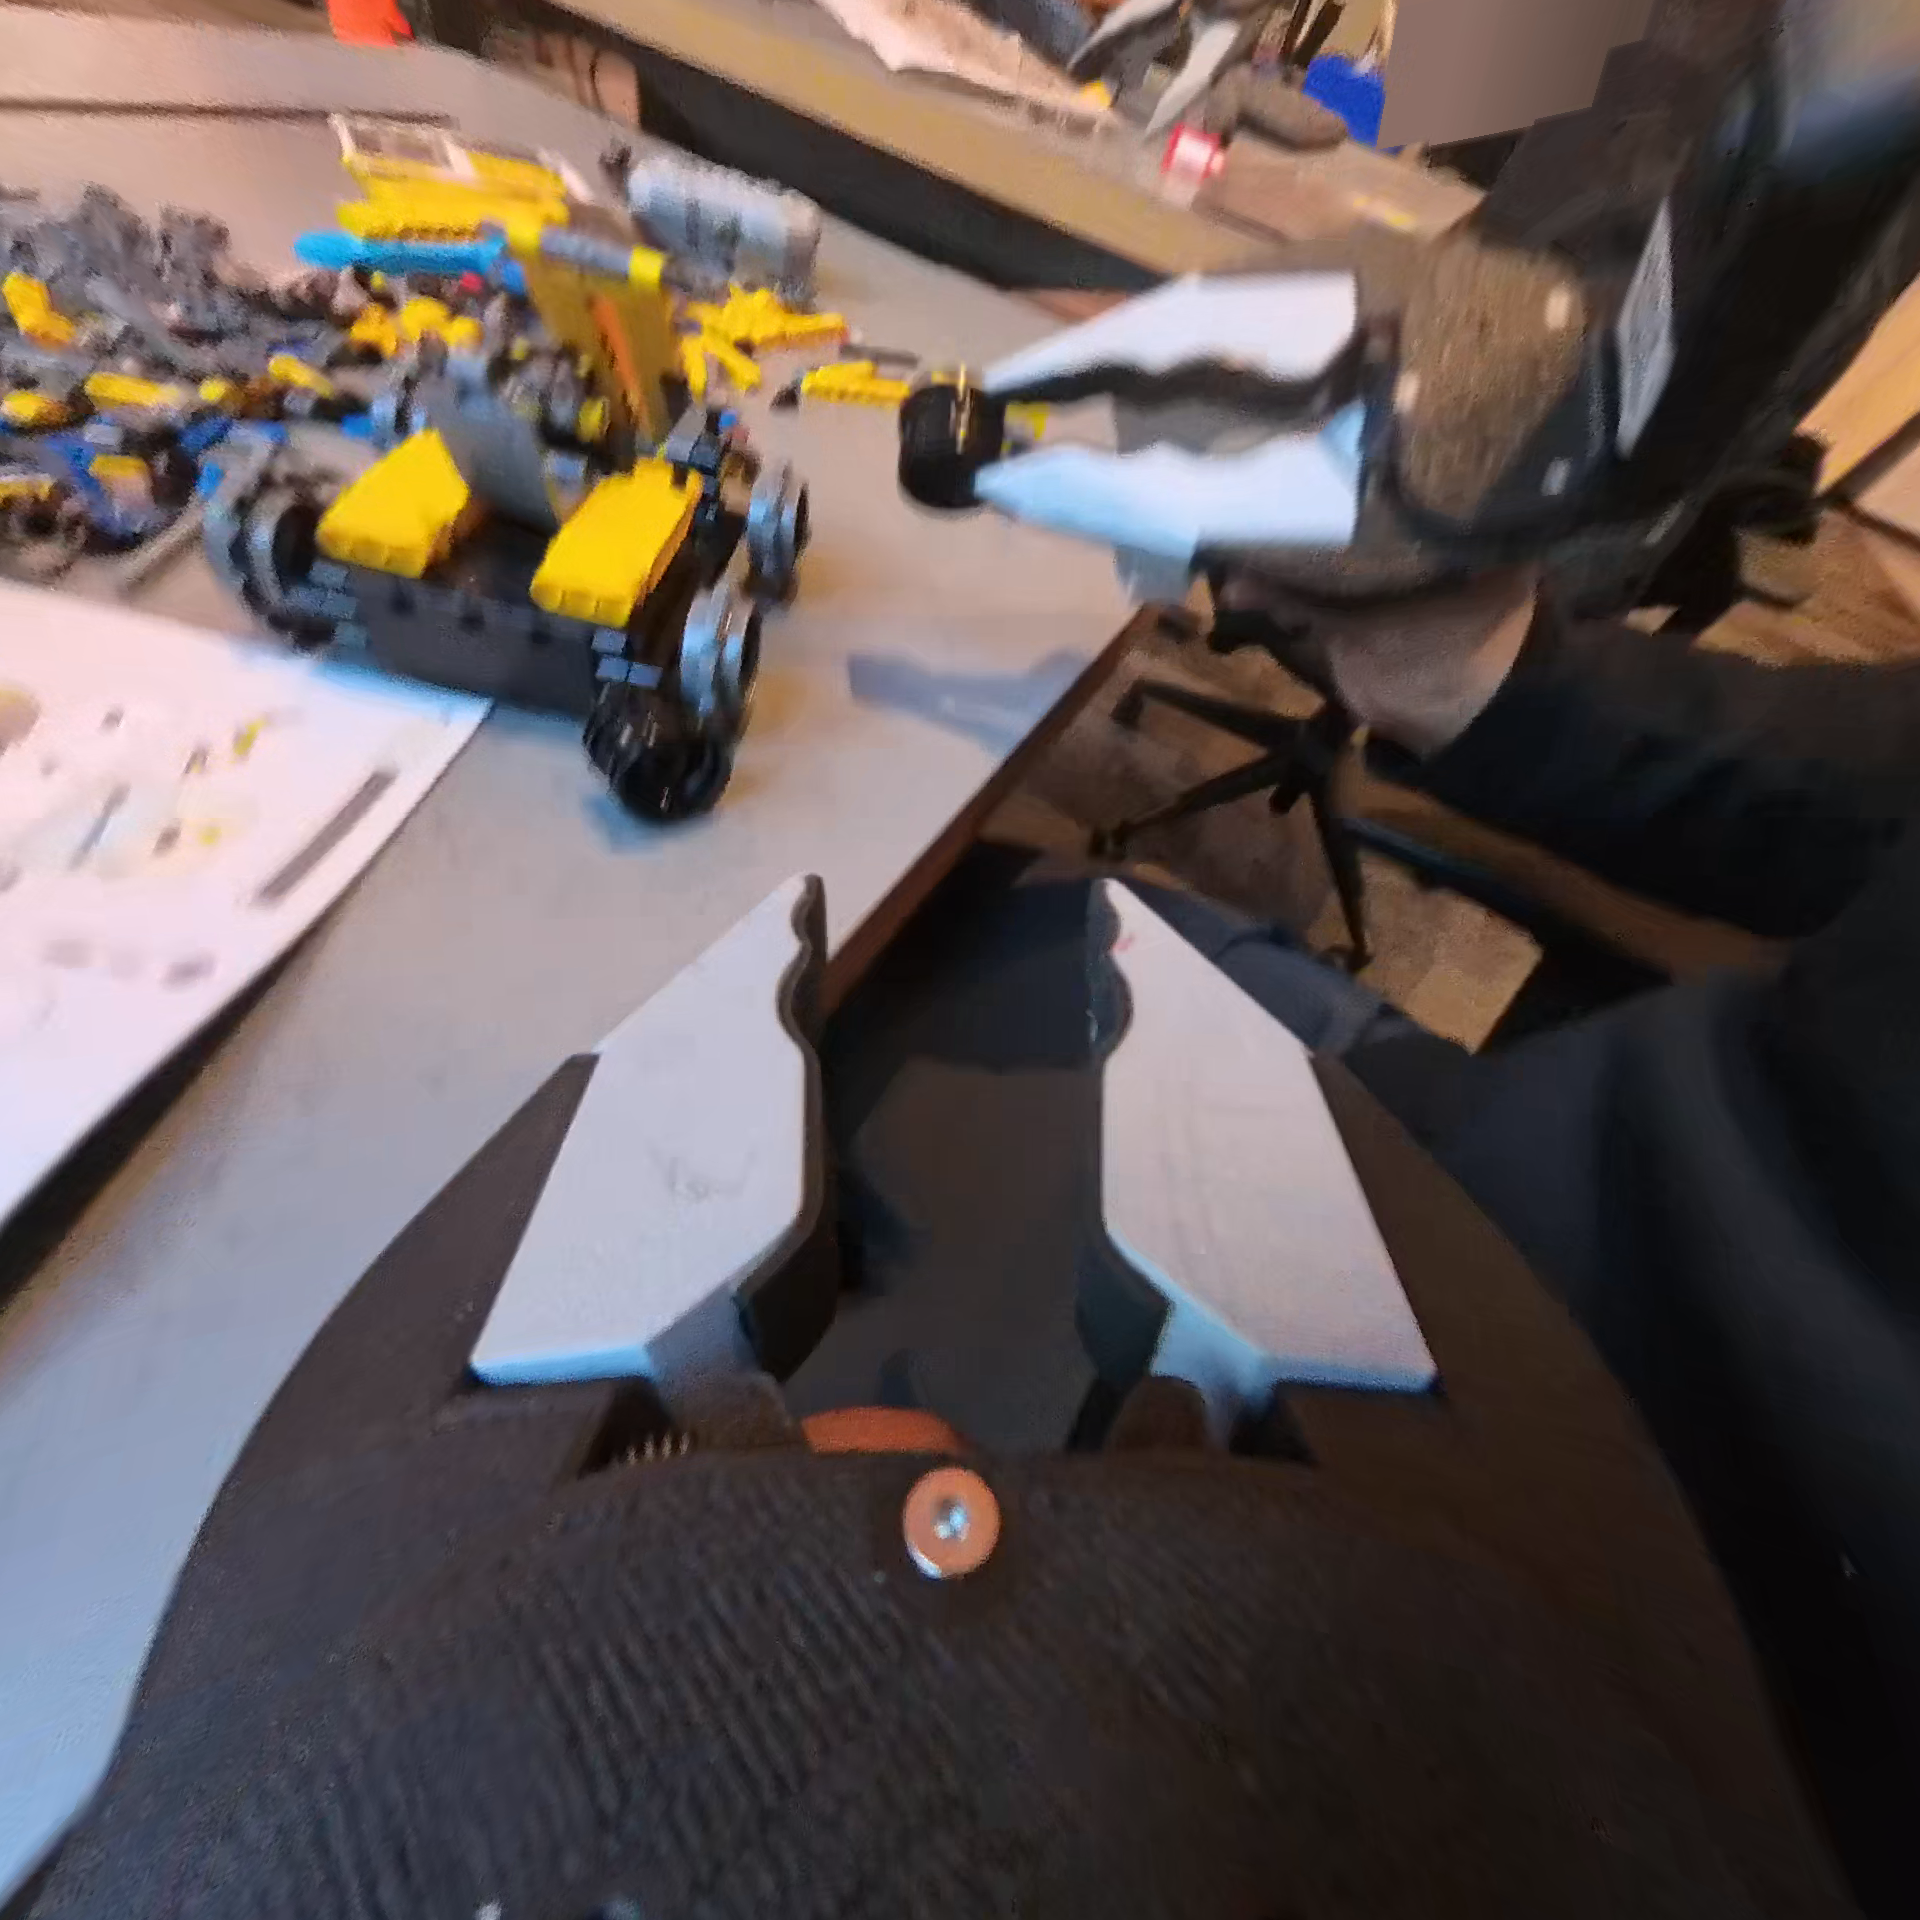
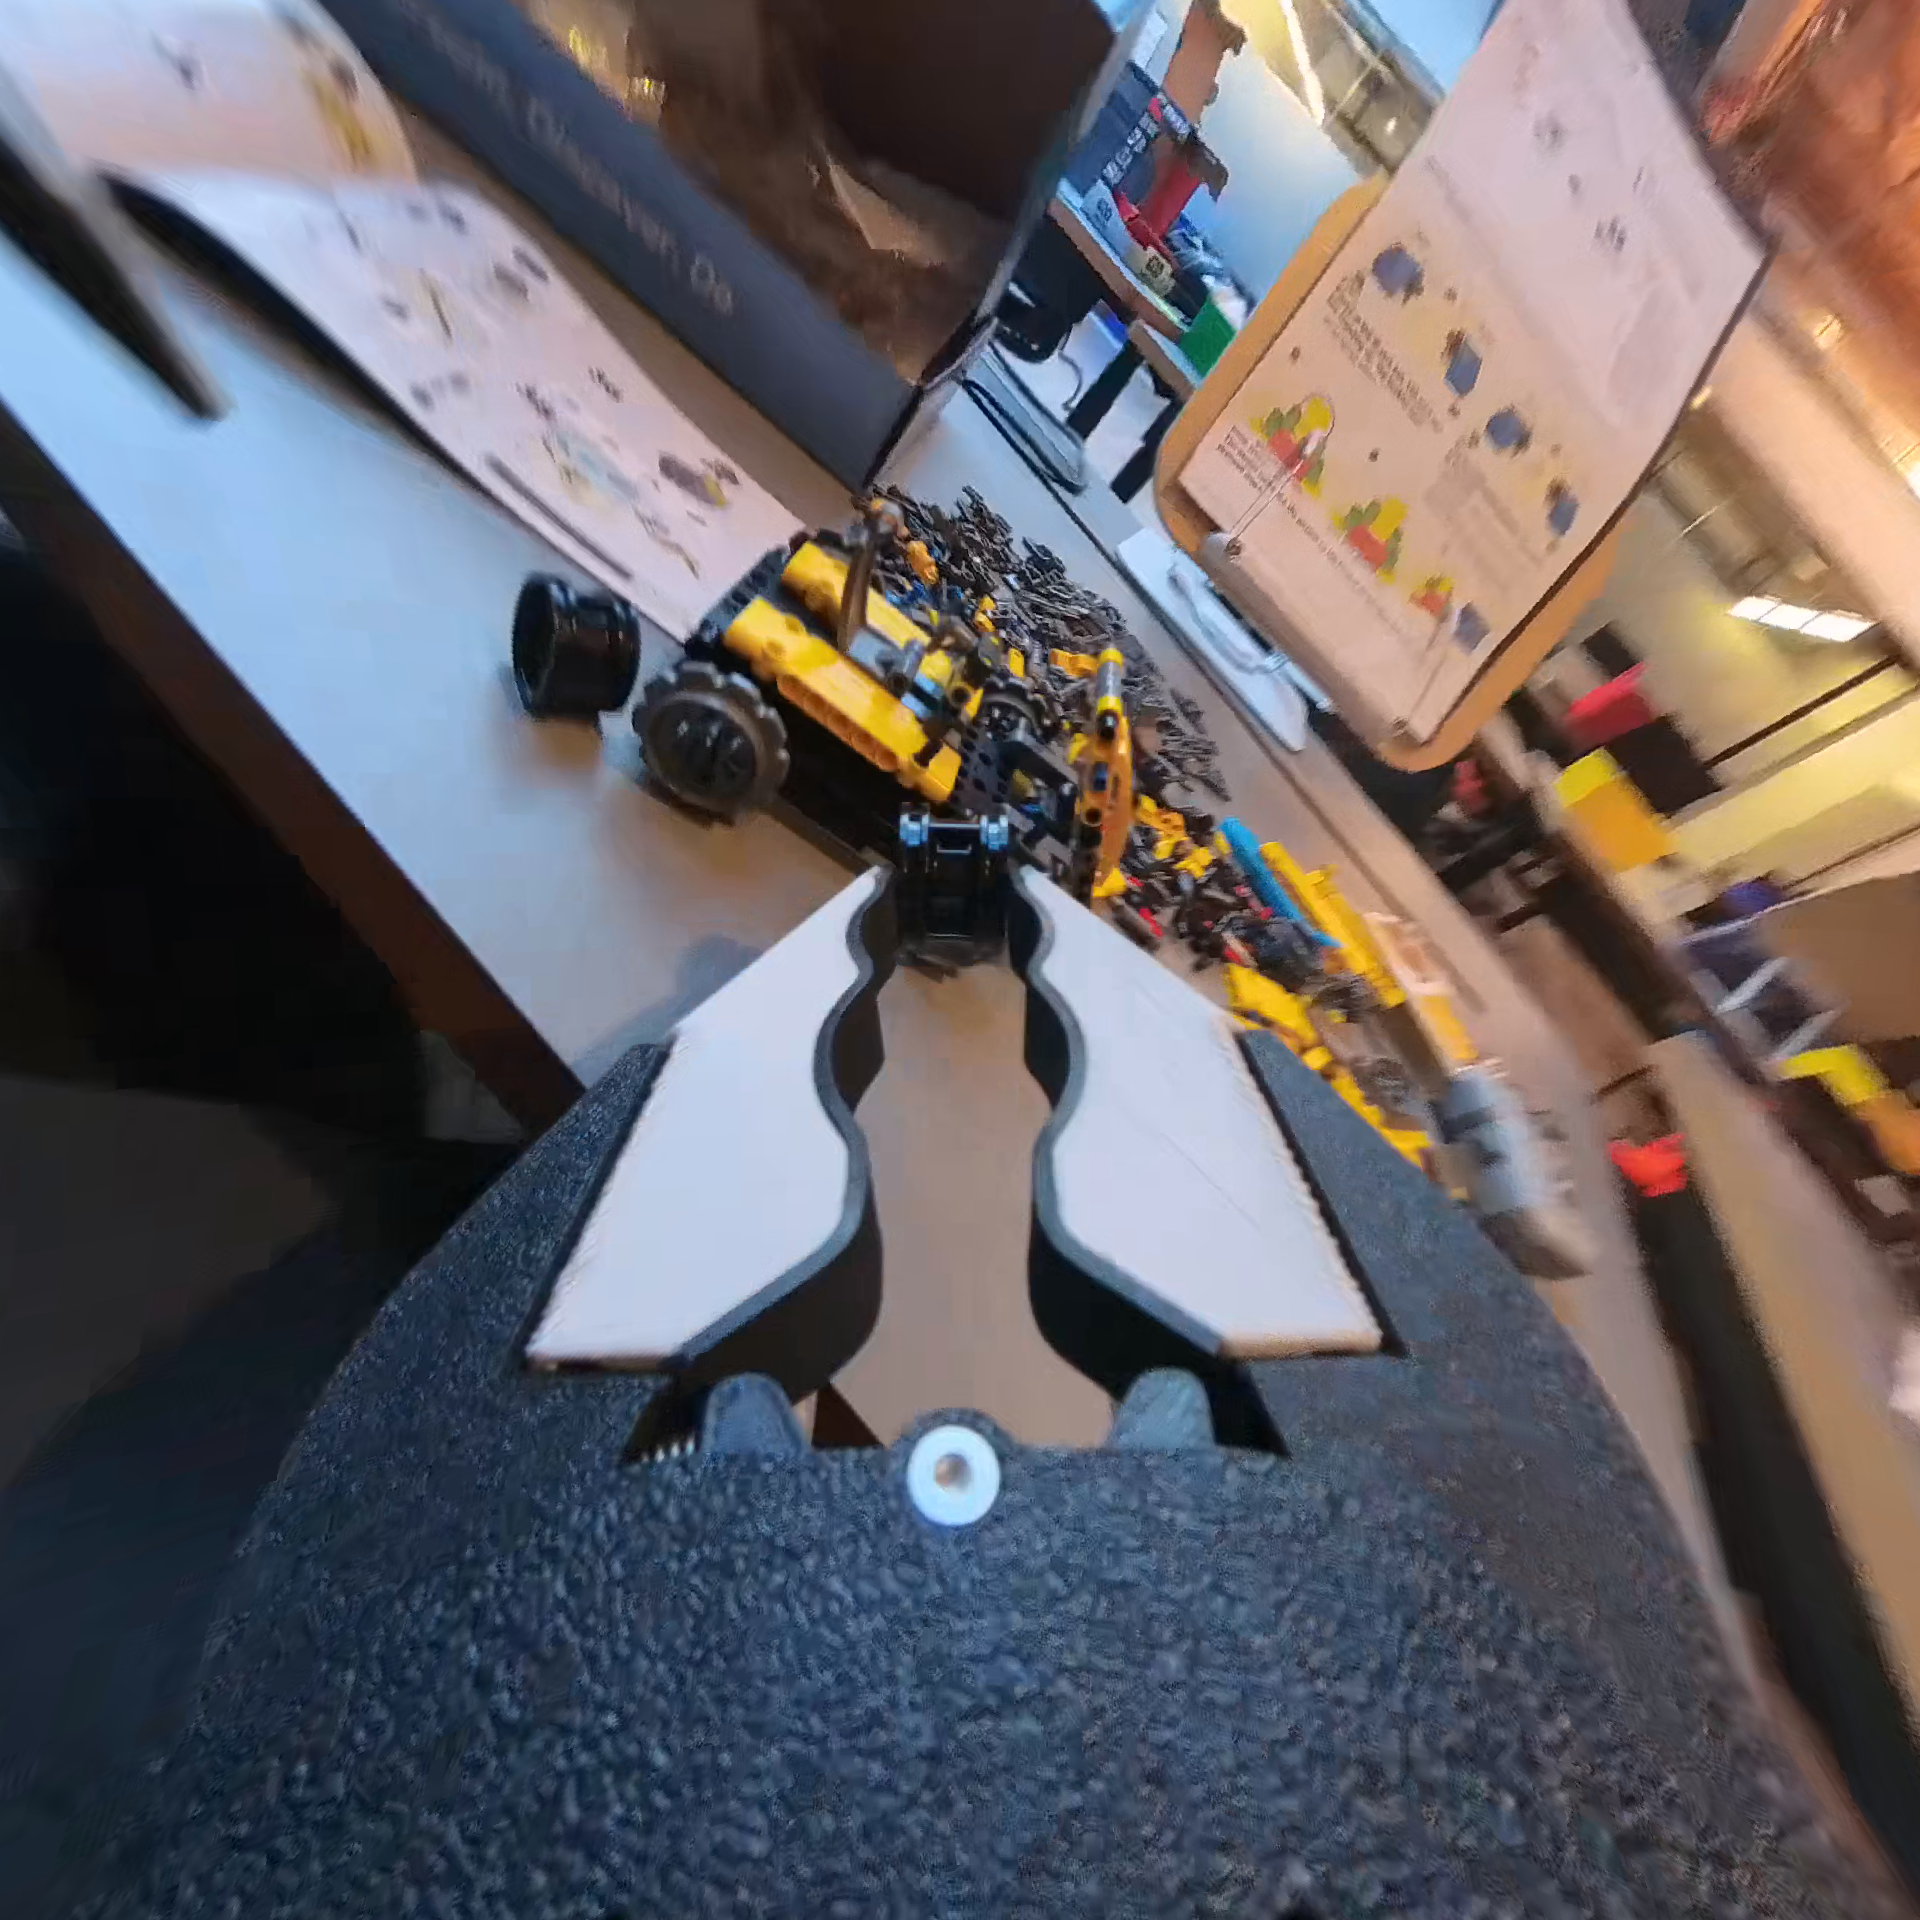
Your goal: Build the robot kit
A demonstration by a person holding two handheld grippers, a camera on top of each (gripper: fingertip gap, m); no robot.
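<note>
A yellow and black brick-built vehicle (image 1: 509, 561) stands on the grey table (image 1: 520, 987); it also shows in the right wrist view (image 2: 831, 686). My right gripper (image 2: 951, 904) is shut on a small black wheel piece (image 2: 951, 883) and holds it above the table just right of the vehicle; the left wrist view shows this gripper (image 1: 982, 436) with the wheel piece (image 1: 940, 442) in its tips. My left gripper (image 1: 961, 914) is open and empty, over the table's front edge. A loose black tyre (image 1: 665, 764) lies by the vehicle's near corner, also in the right wrist view (image 2: 571, 660).
A pile of loose yellow, grey and blue bricks (image 1: 156, 312) lies behind the vehicle. A white instruction sheet (image 1: 156, 831) lies at the left. A dark open box (image 2: 727, 208) stands at the back. A person's dark sleeve (image 1: 1662, 779) and an office chair base (image 1: 1278, 769) sit beyond the table edge. About 15 centimeters separates my left fingertips from my right.
</note>
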